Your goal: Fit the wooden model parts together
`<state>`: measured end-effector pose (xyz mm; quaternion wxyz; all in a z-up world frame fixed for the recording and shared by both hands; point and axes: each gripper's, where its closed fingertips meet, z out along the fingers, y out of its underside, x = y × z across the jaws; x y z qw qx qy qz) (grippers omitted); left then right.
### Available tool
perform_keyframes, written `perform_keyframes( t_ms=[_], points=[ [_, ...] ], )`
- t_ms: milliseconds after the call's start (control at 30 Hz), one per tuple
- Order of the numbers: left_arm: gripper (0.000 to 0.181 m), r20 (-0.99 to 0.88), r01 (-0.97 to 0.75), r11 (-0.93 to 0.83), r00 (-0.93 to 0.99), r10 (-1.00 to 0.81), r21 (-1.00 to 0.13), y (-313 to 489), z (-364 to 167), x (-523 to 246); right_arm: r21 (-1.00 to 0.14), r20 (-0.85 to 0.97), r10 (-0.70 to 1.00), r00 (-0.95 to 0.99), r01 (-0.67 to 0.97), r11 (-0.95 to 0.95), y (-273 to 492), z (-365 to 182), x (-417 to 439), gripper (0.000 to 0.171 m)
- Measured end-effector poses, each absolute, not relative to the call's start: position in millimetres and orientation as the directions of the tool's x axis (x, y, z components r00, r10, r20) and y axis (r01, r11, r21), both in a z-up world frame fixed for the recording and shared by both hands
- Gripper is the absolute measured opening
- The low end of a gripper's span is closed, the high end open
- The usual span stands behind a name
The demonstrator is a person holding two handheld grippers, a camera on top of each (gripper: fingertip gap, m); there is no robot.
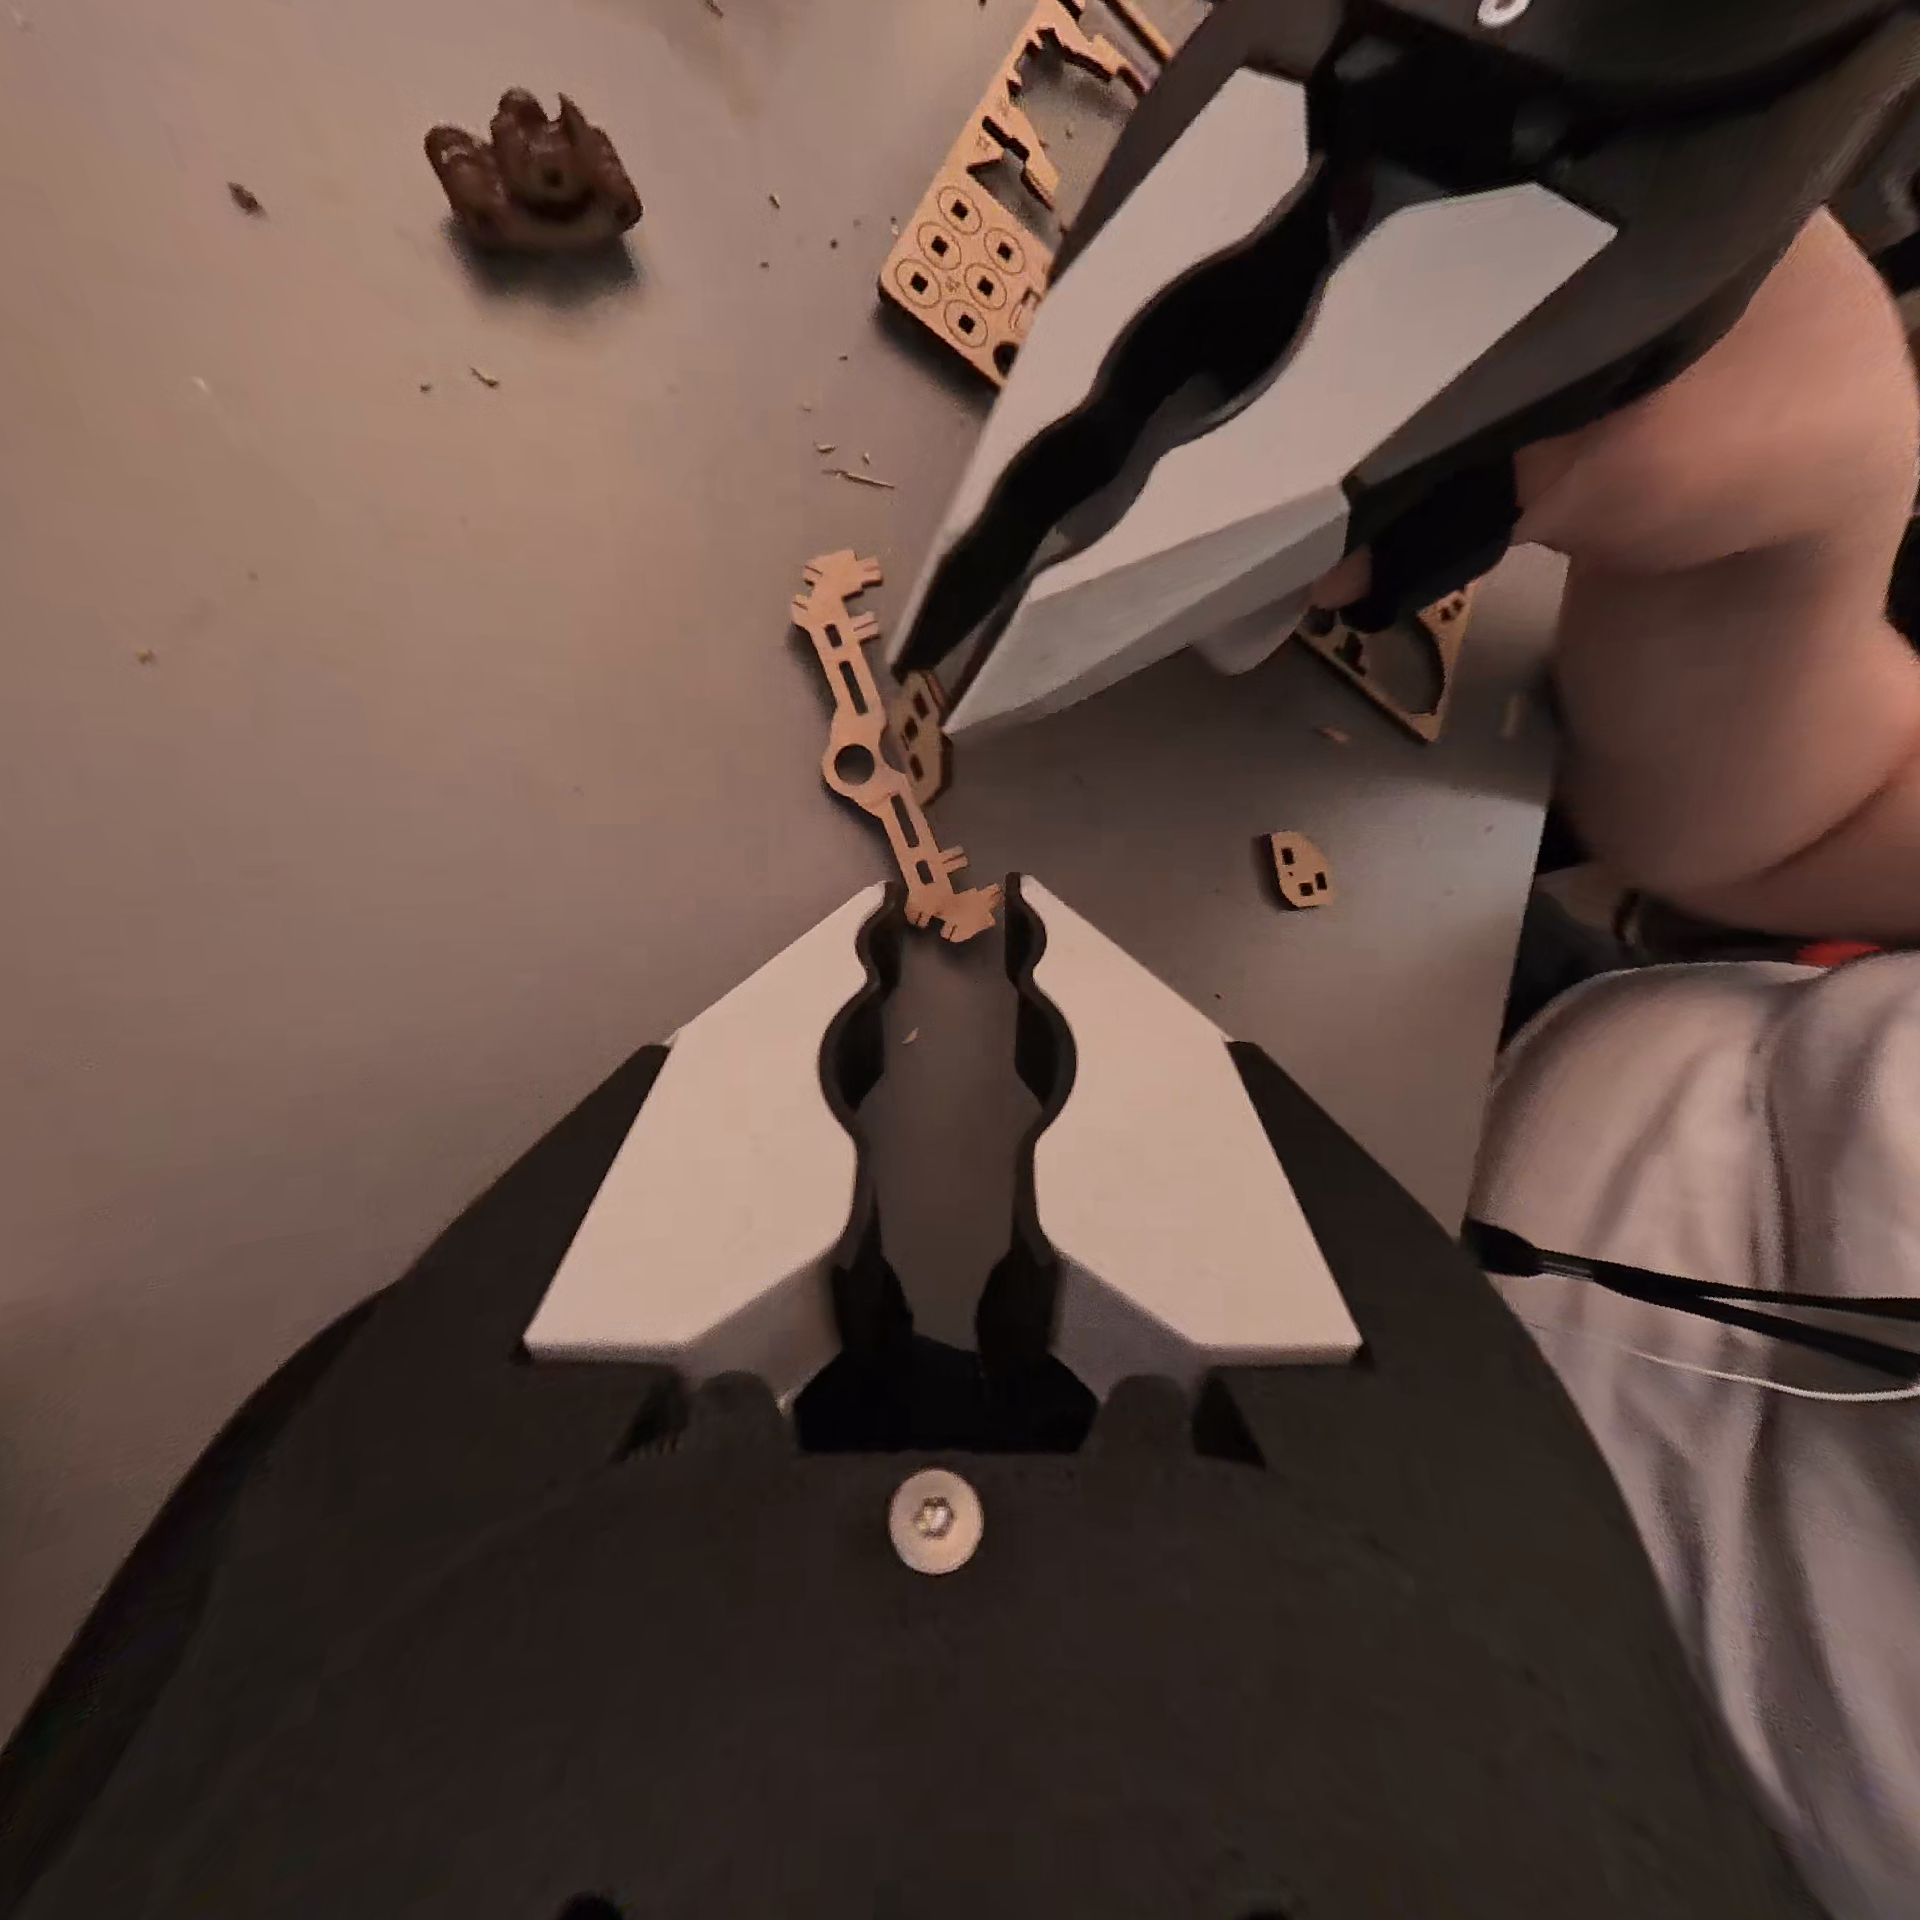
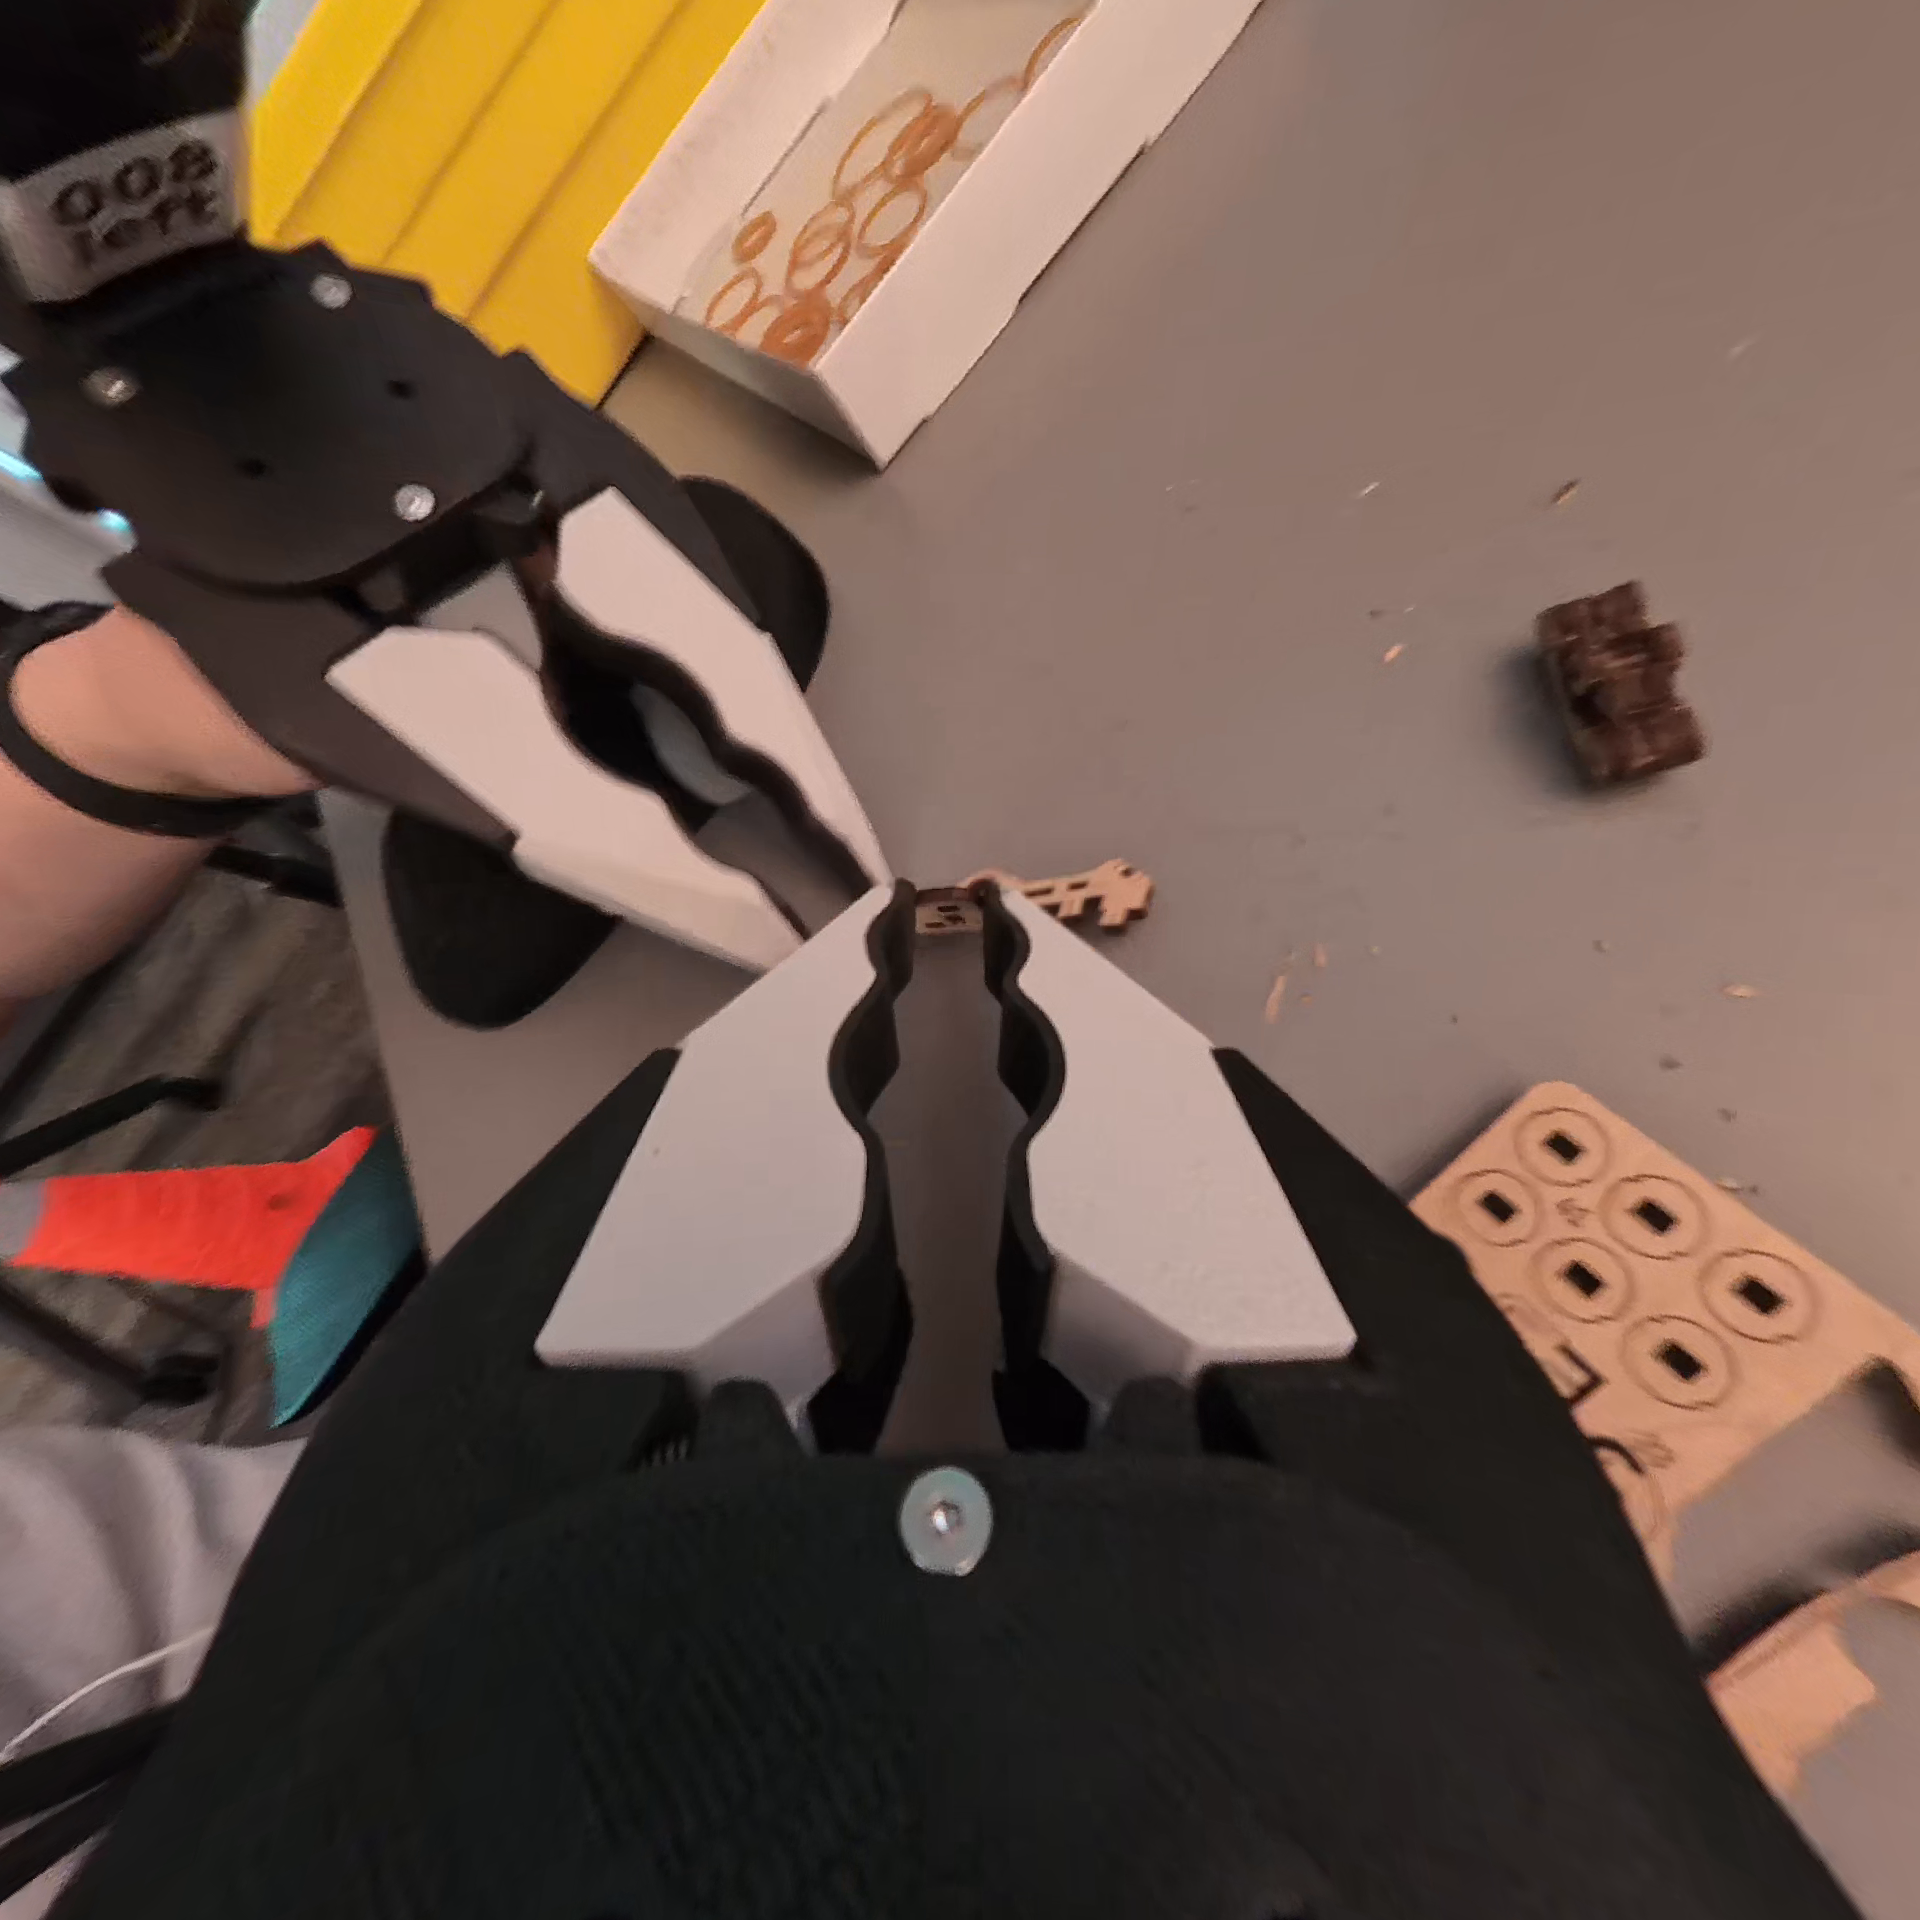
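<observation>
grey surface (image 2: 1455, 312) carries everything, with small wood crumbs scattered on it. the left gripper (image 1: 943, 902) has its jaws narrowed on the near end of a long slotted wooden strip (image 1: 864, 727), which has a round hole in its middle and toothed ends; the strip end sits between the tips, so i judge it is grasped there. the right gripper (image 2: 943, 906) is clenched on a small dark wooden plate (image 2: 943, 920) with little slots, and this plate touches the strip beside the round hole, just ahead of the left jaws. a second small slotted plate (image 1: 1294, 871) lies loose on the surface, to the right of the left jaws.

these parts look thin, light and stiff, but the narrow teeth could snap if twisted. i think it is better to hold the strip at its wider end and the plate by its flat edges, and to press straight.

far ahead and to the left of the right jaws stands a white cardboard box (image 2: 935, 353) that holds many thin wooden rings (image 2: 831, 249); a yellow box (image 2: 436, 135) is just beside it and its content is not visible. a plywood sheet with round cut-outs (image 2: 1621, 1278) lies to the right of the right jaws, and a dark brown assembled block (image 2: 1616, 681) lies well apart, ahead and to the right.
</observation>
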<state>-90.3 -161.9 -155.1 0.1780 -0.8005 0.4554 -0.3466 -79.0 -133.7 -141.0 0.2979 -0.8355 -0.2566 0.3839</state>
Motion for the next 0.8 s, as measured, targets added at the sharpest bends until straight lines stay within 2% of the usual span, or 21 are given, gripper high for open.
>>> perform_keyframes(
  t_ms=[400,800],
  points=[
    [0.017,0.521,-0.551,-0.623,0.352,-0.777,-0.556,-162.9,-153.4,-89.3,-0.637,-0.521,0.650,0.554,0.255,-0.728,-149.4,-144.0,-86.3,0.012],
    [0.017,0.574,-0.546,-0.656,0.344,-0.743,-0.521,-162.8,-152.8,-89.5,-0.656,-0.457,0.687,0.565,0.308,-0.689,-146.2,-142.4,-93.0,0.011]
  ],
)
